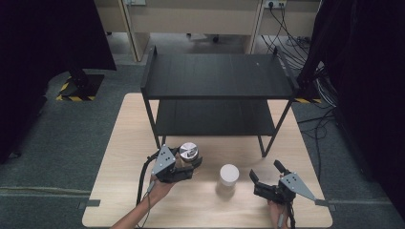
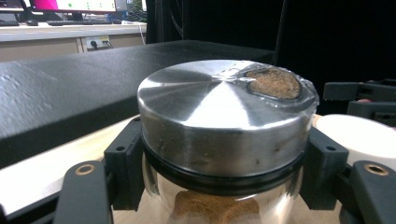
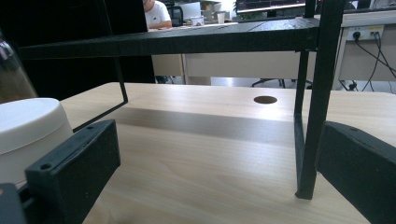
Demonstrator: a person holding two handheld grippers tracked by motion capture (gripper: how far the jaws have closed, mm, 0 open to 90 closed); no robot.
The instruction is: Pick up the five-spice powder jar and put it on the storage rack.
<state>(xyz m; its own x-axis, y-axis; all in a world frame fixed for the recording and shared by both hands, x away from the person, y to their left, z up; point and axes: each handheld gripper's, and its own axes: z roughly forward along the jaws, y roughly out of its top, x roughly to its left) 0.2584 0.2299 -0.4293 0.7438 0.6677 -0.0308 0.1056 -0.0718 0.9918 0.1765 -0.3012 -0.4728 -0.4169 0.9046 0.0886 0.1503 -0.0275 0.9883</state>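
Two grippers are at work over the table (image 1: 114, 191), and ours on the left, the left gripper (image 1: 187, 168), is clamped on a glass jar (image 1: 189, 153) with a steel lid (image 2: 219, 116). In the left gripper view the black pads (image 2: 123, 163) press the jar just under the lid's rim, one on each side, with brown powder visible through the glass below. The jar sits in front of the black shelf (image 1: 217, 76), near its left front leg and a little apart from the white container (image 1: 229, 174) on the tabletop.

We judge the step in hand to be carrying the jar toward the shelf. To do it well we should keep the jar upright, since the grip sits high on smooth glass and a tilt could let it slip. We should lift straight until the lid clears whichever board we aim for, then move forward slowly and steer between the shelf's legs rather than brushing them.

Our right gripper (image 1: 268, 179) hovers with its jaws apart and nothing between them, to the right of the white container. It should stay out of the jar's path, yet remain ready to steady the shelf if needed.
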